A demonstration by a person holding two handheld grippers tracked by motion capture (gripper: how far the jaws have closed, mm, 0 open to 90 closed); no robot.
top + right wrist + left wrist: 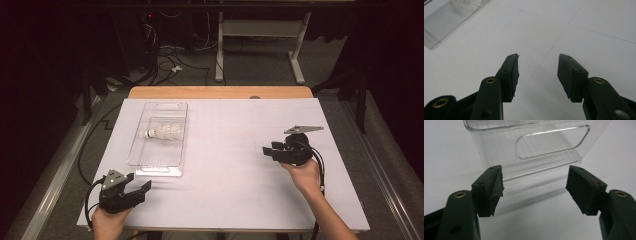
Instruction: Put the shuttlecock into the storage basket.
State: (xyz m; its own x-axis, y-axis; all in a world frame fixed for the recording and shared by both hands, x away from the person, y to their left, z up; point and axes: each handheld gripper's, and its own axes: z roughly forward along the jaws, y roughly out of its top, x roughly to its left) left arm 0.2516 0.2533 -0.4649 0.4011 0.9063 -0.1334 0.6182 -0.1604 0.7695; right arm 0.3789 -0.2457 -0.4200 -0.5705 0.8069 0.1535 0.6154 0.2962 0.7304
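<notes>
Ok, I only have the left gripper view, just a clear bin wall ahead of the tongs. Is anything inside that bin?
Observer: Yes, a white shuttlecock lies on its side in the clear bin.
Operator: Which way does its cork point?
Observer: To the left in the high view.
Operator: And the right tongs?
Observer: The right tongs stand open with nothing between them, over the white table, well to the right of the bin.
</notes>
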